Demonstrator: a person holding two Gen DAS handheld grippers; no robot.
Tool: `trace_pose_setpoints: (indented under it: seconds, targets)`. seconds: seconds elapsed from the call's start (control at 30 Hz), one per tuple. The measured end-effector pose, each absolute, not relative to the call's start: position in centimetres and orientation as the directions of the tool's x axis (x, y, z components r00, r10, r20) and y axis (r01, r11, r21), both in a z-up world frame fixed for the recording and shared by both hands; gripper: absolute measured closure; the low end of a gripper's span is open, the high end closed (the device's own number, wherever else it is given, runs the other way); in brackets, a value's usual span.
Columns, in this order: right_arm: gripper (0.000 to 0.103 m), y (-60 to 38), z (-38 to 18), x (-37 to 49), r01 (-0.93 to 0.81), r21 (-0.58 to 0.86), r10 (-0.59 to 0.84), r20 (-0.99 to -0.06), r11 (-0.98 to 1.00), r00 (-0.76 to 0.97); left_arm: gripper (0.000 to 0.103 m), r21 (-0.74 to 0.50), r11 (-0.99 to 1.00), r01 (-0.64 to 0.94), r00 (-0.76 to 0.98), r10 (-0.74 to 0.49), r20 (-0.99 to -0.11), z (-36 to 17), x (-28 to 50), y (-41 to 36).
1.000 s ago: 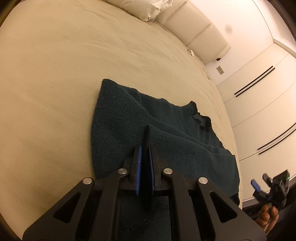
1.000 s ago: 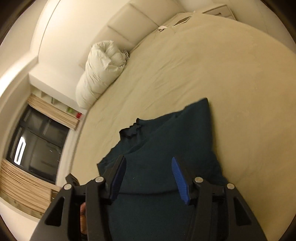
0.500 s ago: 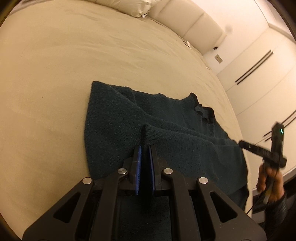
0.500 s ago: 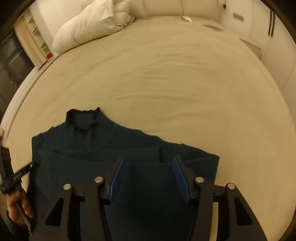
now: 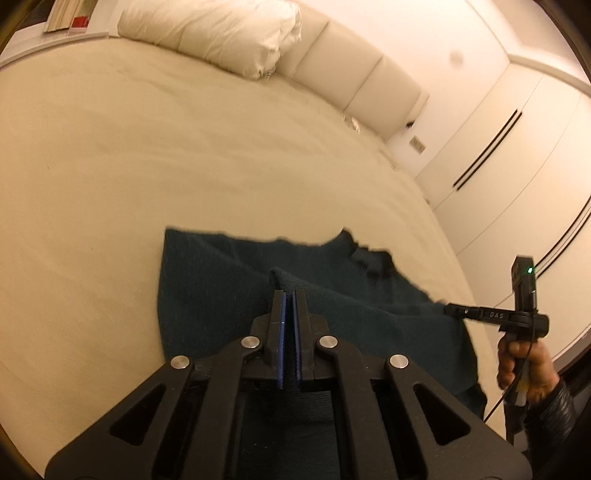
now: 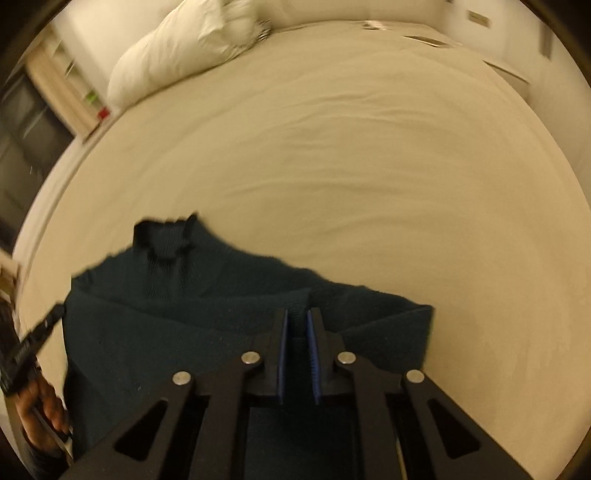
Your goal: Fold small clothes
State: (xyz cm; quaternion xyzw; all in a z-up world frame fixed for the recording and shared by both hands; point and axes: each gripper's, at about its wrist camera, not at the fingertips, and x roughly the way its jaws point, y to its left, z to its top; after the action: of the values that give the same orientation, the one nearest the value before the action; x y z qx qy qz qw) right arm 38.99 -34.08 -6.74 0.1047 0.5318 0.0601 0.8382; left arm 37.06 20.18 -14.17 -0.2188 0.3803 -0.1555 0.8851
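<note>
Dark teal knitted sweater (image 5: 229,295) lying on the beige bed sheet (image 5: 184,166), close to the near edge of the bed, collar (image 6: 166,240) turned toward the head of the bed. Partly folded already, with one layer laid over the body.

Left gripper (image 5: 289,295) fully closed on a raised ridge of the sweater, blue pads pressed together with the knit pinched between them. Fabric pulled up into a small peak at the fingertips.

Right gripper (image 6: 297,317) closing, jaws now narrow, with a fold of the sweater between the blue pads near the garment's right edge. Pads seem to press on the cloth already. Same gripper visible from the left wrist camera at the right side of the sweater, held by a hand (image 5: 524,362) in a dark sleeve, tips at the cloth edge.

White pillow (image 5: 214,29) at the far corner of the bed, against the padded headboard (image 5: 354,81). White wardrobe doors (image 5: 498,129) beyond the right edge of the bed.
</note>
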Motion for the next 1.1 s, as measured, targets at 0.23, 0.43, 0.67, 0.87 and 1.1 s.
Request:
trace_pose_setpoints:
  seconds: [0.23, 0.43, 0.67, 0.87, 1.1]
  targets:
    - [0.025, -33.9, -5.8, 27.0, 0.013, 0.738, 0.604, -0.562, 0.675, 0.565, 0.101, -0.586, 0.794, 0.163, 0.642, -0.537, -0.548, -11.6, 37.8, 19.2]
    - [0.027, -25.5, -10.2, 19.9, 0.038, 0.858, 0.767, -0.478, 0.513, 0.428, 0.101, -0.598, 0.752, 0.277, 0.655, -0.604, -0.455, -4.3, 37.8, 16.8]
    - [0.041, -25.0, -14.0, 23.2, 0.302, 0.861, 0.676, -0.508, 0.409, 0.533, 0.101, -0.595, 0.725, 0.346, 0.676, -0.633, -0.379, 2.1, 36.6, 15.6]
    - [0.043, -29.0, -14.4, 25.3, 0.401, 0.862, 0.539, -0.507, 0.311, 0.673, 0.101, -0.600, 0.710, 0.368, 0.688, -0.642, -0.337, 4.5, 35.6, 15.5]
    - [0.048, -32.5, -13.7, 26.9, 0.434, 0.856, 0.420, -0.516, 0.281, 0.746, 0.101, -0.617, 0.704, 0.351, 0.686, -0.642, -0.343, 3.9, 35.2, 15.5]
